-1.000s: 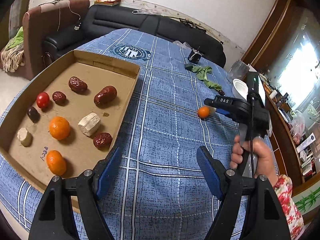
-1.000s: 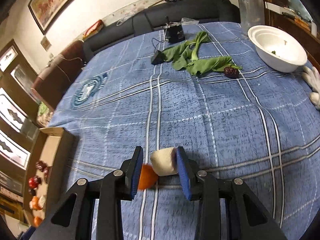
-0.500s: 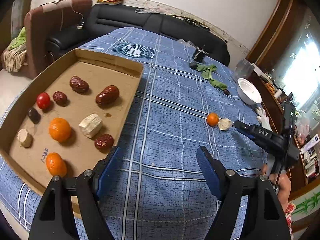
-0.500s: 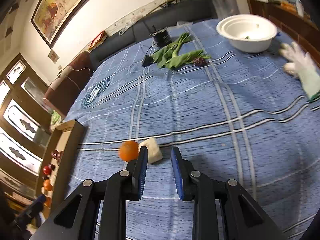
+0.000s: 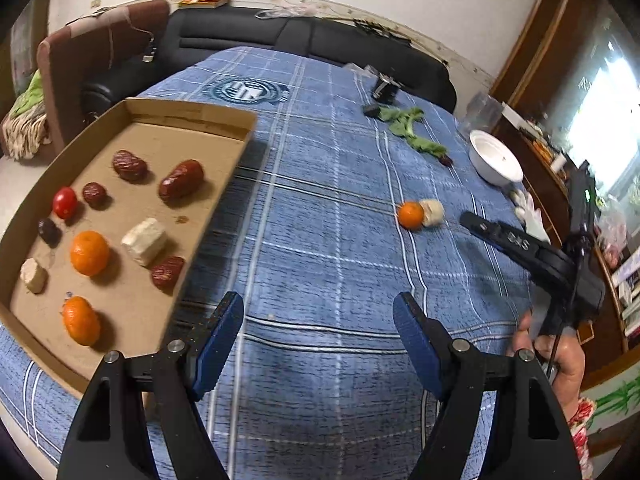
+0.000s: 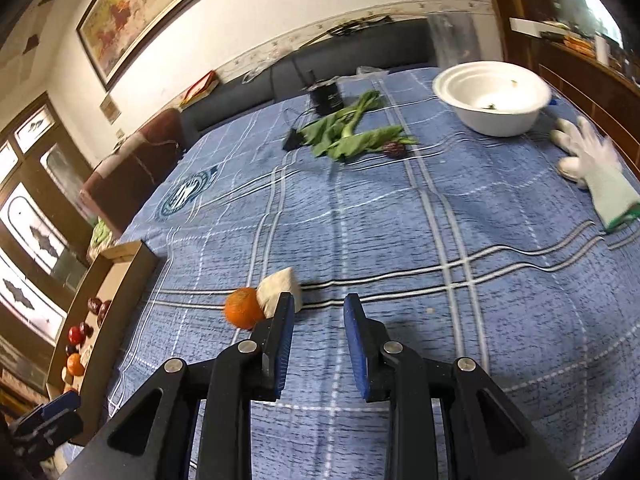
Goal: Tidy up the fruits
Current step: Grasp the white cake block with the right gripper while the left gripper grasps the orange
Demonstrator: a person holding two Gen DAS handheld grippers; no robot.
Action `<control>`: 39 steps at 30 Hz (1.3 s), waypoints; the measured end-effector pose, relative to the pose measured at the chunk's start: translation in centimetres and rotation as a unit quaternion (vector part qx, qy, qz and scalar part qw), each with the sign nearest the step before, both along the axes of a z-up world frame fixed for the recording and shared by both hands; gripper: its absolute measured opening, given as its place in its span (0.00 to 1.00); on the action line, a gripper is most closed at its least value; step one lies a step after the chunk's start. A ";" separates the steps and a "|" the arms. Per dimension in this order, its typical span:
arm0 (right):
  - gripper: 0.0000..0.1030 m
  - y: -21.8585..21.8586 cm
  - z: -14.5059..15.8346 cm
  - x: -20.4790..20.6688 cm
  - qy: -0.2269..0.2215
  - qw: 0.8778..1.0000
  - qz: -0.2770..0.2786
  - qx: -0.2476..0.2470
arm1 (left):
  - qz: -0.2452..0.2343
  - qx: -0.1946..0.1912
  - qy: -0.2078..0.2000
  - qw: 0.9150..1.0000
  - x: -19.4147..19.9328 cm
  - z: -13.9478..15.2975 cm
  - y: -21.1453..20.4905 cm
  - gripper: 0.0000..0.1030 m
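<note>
Left gripper [image 5: 318, 330] gapes wide; right gripper [image 6: 318, 334] narrow, nothing between its jaws.

The counter [image 5: 320, 240], under blue plaid cloth, carried a cardboard tray [image 5: 192, 114], tangerine [image 5: 410, 215] touching a pale chunk [image 5: 433, 212], greens [image 6: 348, 136], bowl [image 6: 494, 98] and glove [image 6: 596, 168].

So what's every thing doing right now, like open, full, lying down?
Left gripper: open, nothing between its fingers.
Right gripper: open, empty, fingers close together after just closing.
Cardboard tray: holds dates, oranges, a tomato and pale chunks.
Loose orange: on the cloth, touching the pale chunk.
White bowl: upright, nearly empty.
Leafy greens: lying flat.
White glove: lying flat.
</note>
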State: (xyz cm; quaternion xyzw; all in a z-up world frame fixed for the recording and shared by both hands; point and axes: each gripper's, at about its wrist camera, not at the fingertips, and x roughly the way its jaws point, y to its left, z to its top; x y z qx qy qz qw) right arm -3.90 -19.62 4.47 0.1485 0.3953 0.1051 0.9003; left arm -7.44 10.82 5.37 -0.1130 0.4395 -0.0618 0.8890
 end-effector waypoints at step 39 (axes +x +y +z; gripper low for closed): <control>0.27 -0.7 -0.1 0.5 -0.020 0.999 0.002 0.042 | 0.071 0.033 -0.060 0.995 -5.8 5.0 2.9 0.74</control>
